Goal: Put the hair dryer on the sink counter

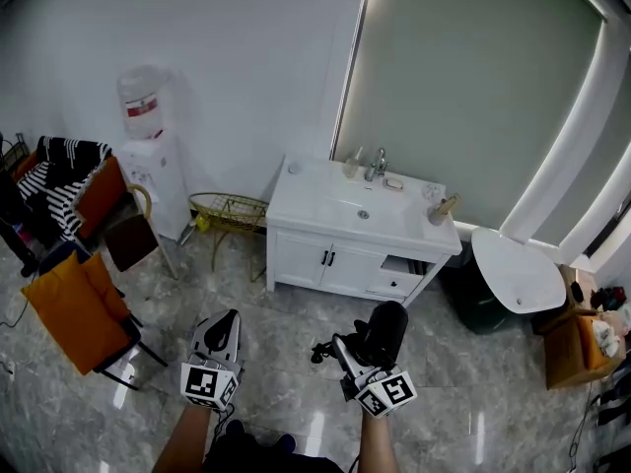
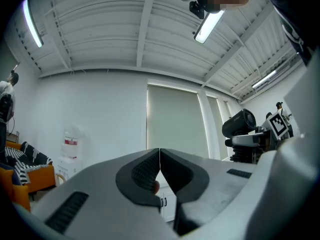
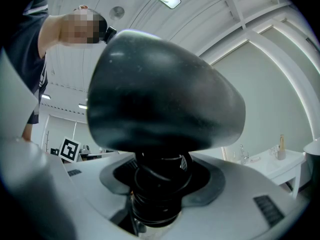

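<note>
Facing the white sink counter (image 1: pixel 325 210) from well across the room, a black hair dryer (image 3: pixel 165 99) stands upright in the right gripper (image 1: pixel 353 351), jaws clamped on its handle (image 3: pixel 157 199). It looks rigid, smooth and probably top-heavy, so it is best gripped low. The left gripper's (image 2: pixel 159 171) jaws are closed and empty.

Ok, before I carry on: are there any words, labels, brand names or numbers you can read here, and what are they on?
No text can be read in any view.
On the red label on the water dispenser, the print is too small and blurred to read.
On the marker cubes, there are only black-and-white square patterns, no letters or digits.
On the hair dryer, no brand or label shows.
</note>
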`<state>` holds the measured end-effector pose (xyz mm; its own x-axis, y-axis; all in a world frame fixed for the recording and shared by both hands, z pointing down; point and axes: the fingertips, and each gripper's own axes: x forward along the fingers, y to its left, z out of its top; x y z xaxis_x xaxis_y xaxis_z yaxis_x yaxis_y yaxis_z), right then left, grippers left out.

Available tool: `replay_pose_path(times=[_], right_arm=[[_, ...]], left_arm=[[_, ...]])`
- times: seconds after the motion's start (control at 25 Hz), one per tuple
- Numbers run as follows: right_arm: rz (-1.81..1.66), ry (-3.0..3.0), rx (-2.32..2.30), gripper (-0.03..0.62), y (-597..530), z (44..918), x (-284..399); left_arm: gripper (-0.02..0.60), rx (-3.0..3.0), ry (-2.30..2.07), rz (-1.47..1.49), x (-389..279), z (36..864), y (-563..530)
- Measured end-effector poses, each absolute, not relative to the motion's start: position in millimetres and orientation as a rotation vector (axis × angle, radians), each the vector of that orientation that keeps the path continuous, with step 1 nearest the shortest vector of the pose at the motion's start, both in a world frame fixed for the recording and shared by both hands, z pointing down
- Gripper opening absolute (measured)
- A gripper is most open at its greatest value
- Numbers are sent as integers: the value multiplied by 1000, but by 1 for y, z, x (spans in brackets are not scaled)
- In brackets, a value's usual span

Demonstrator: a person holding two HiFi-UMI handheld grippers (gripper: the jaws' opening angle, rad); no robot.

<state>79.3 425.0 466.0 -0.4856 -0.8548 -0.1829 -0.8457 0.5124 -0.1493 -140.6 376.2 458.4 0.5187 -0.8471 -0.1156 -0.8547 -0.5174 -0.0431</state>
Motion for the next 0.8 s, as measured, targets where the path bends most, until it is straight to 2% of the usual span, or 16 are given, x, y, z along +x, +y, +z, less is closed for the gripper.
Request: replay_pose_path(times=[0.8], right_arm=[[-45,2553,-1413,252,428,462,93]], left_arm=[[26,-2635,1526,136,-123,452,384]])
